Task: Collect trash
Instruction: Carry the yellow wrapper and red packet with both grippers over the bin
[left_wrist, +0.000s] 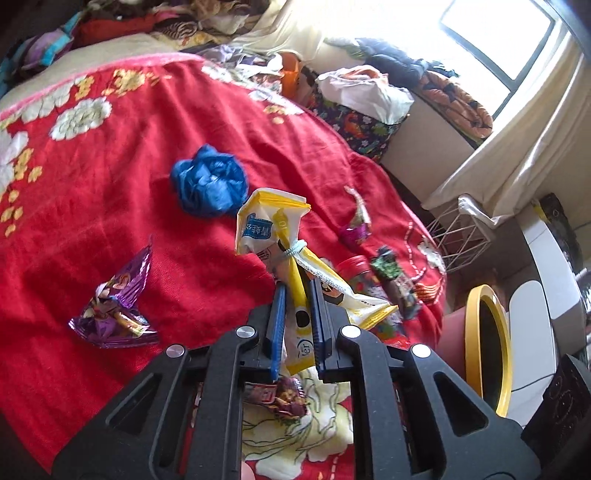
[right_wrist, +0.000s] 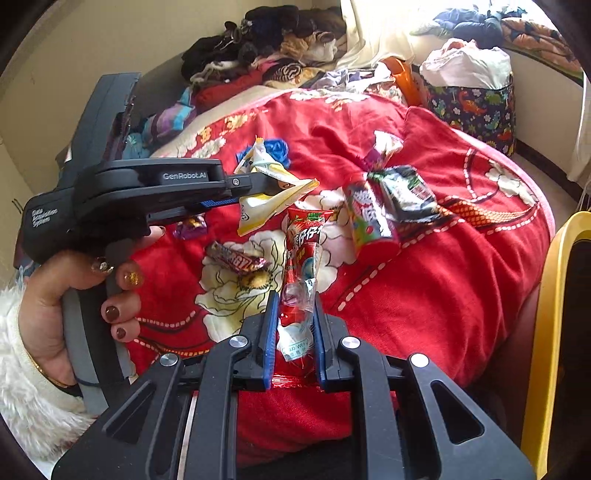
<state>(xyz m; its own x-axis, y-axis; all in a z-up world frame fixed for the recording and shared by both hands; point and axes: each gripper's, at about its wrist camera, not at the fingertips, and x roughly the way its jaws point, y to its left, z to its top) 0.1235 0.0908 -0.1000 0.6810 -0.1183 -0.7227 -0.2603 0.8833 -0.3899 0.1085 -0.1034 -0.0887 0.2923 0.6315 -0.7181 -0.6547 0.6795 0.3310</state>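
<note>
We hold both grips firm: left gripper (left_wrist: 295, 291) clamps the yellow wrapper (left_wrist: 273, 225), right gripper (right_wrist: 293, 306) the red wrapper (right_wrist: 301, 258) (both above the bedspread (left_wrist: 110, 184)); carry right to the bin (left_wrist: 484, 347).

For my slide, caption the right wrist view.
Right claw grips a red wrapper; left claw holds a yellow packet over the bedspread.

Both wrist views look down, close, along their own fingers over the red bedspread (left_wrist: 155, 192). The right view sees the left gripper (right_wrist: 258, 192) side-on; both share the yellow wrapper (left_wrist: 273, 229).
</note>
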